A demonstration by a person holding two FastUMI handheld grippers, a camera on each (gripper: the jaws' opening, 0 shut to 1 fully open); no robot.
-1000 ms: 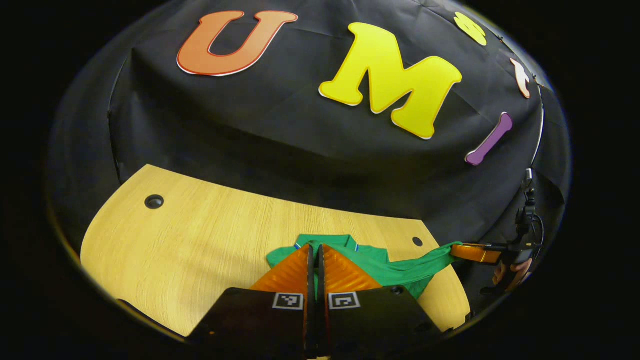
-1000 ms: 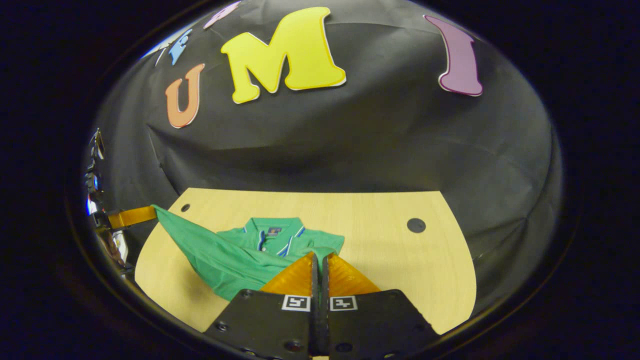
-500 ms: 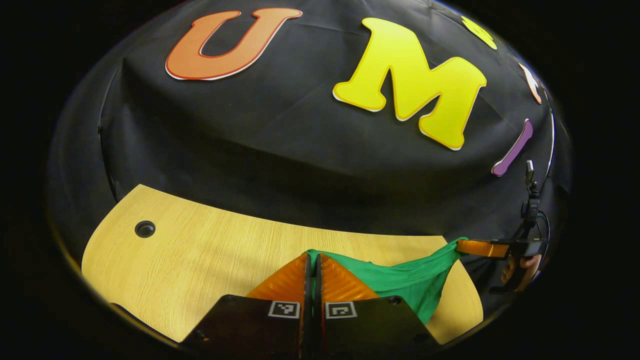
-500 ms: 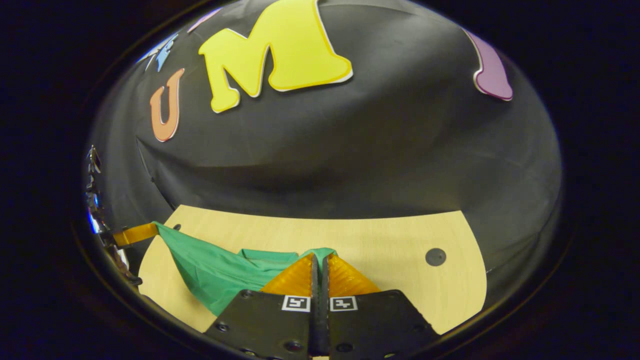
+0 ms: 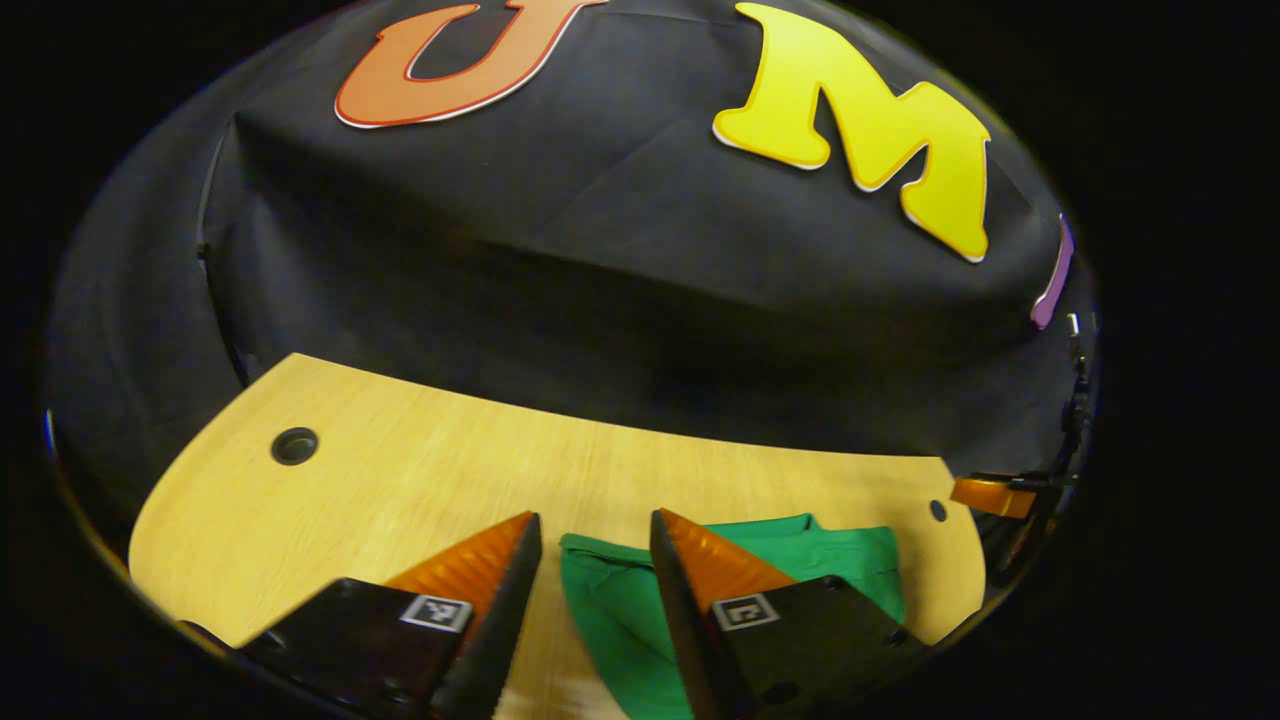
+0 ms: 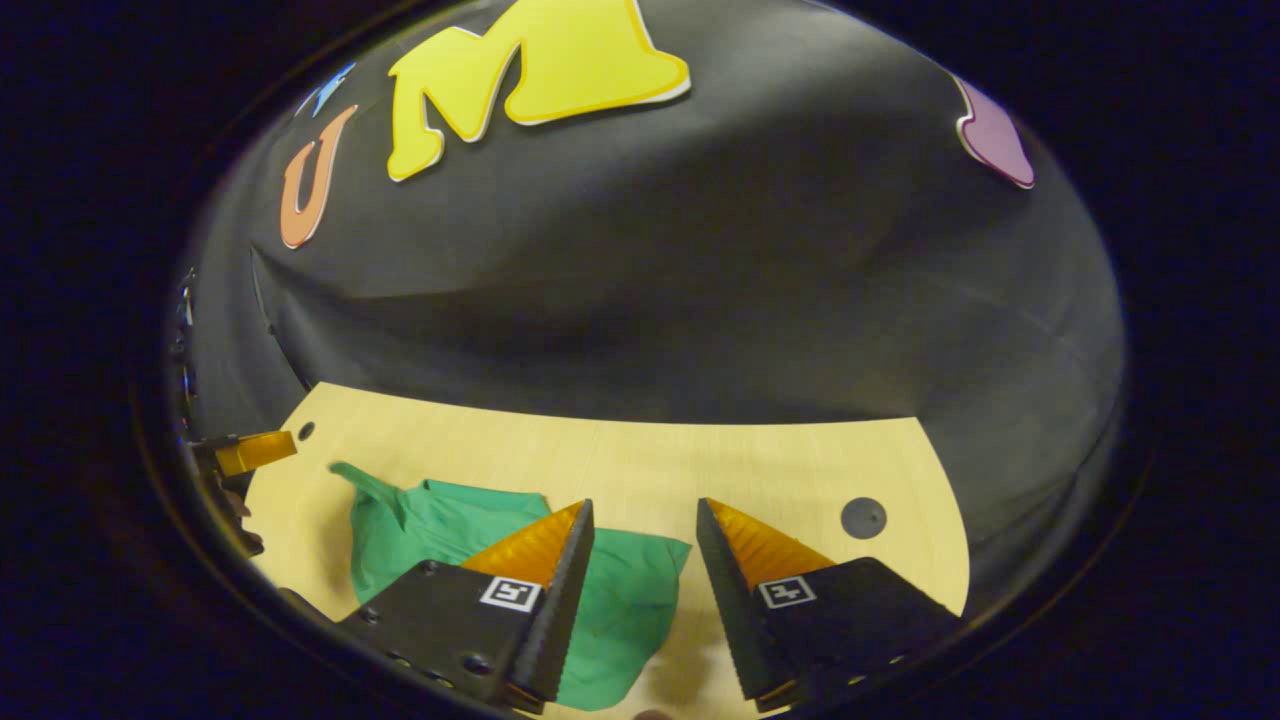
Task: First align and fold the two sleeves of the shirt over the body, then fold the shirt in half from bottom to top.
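The green shirt [image 5: 615, 600] lies folded in a bundle on the wooden table [image 5: 400, 480]. My left gripper [image 5: 595, 520] hangs just above its near-left edge, open, with nothing between the fingers. In the right gripper view the shirt [image 6: 430, 525] spreads to the left and under the gap of my right gripper [image 6: 645, 505], which is open too and holds nothing. Each view catches a finger of the other gripper at its rim: the right one [image 5: 990, 495] and the left one [image 6: 250, 452].
The table has a large round hole [image 5: 294, 446] at its far left and another [image 6: 862, 517] at its far right, with smaller holes near the shirt. Bare wood runs behind the shirt up to the black cloth wall.
Both grippers were shut on the shirt's lifted edge. They carried it forward over the body, then opened and let go; the cloth now rests on the table.
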